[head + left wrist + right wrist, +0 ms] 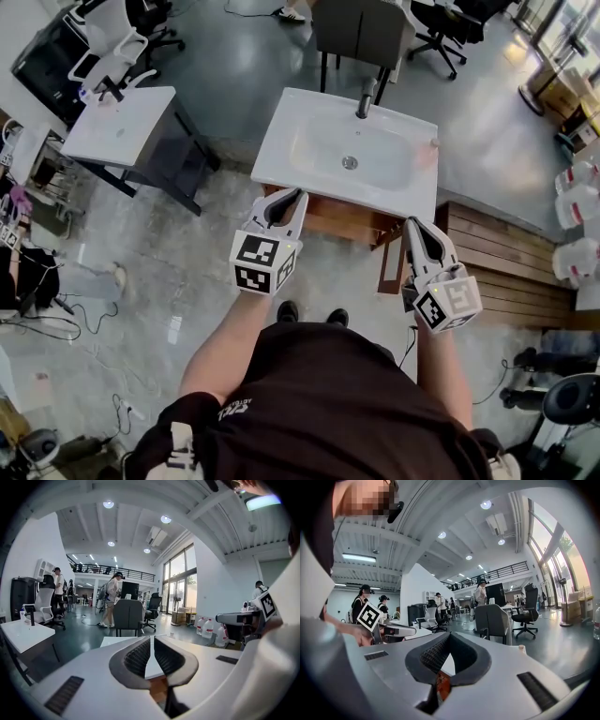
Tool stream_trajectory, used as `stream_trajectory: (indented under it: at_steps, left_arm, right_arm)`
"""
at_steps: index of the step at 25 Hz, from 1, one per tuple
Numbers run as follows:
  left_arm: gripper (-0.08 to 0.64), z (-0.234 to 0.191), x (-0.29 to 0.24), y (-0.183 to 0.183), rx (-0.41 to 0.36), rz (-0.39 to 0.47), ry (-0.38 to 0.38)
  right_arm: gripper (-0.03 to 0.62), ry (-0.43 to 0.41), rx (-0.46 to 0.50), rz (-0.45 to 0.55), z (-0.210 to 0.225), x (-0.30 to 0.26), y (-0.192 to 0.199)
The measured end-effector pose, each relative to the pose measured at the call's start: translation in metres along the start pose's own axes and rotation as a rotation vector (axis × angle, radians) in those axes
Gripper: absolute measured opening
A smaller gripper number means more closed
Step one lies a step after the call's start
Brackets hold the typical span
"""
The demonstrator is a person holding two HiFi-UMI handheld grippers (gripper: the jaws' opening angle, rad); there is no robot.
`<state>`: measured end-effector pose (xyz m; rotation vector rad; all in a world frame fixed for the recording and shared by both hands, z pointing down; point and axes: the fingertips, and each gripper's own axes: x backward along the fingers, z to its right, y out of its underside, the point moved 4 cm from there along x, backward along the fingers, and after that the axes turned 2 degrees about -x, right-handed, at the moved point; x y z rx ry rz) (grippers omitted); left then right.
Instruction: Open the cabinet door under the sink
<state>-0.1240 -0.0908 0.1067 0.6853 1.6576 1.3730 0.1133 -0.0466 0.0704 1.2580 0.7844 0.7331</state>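
Dark shirt (319,403) and both forearms fill the near edge of my head view, with the two tools held out ahead toward the white sink (309,141). The left gripper (286,197) hangs over the near left corner of the basin. In the left gripper view (151,639) its pads meet at the tips and nothing sits between them; only the basin's pale rim and a strip of brown wood show through the slot lower down. The right gripper (412,223) is off the near right corner. In its own view (450,637) the jaws are likewise pressed together and empty.

Under the basin I can see the brown cabinet (328,217). Its cabinet door (391,267) stands swung out from the cabinet front. From above it shows edge-on, its top edge running far to near with the free end pointing toward me. It is just left of the right gripper, and I cannot tell whether they touch.

The faucet (366,94) rises at the basin's far side. A slatted wooden platform (506,253) lies to the right, and a small white table (122,122) stands well off to the left.
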Motion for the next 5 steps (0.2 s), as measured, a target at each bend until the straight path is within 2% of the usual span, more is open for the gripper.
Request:
stream_trajectory:
  at_steps: [5]
  left_arm:
    - [0.037, 0.0011, -0.0041, -0.0019, -0.009, -0.002, 0.007]
  right_arm:
    - [0.011, -0.005, -0.003, -0.006, -0.0005, -0.0005, -0.0016]
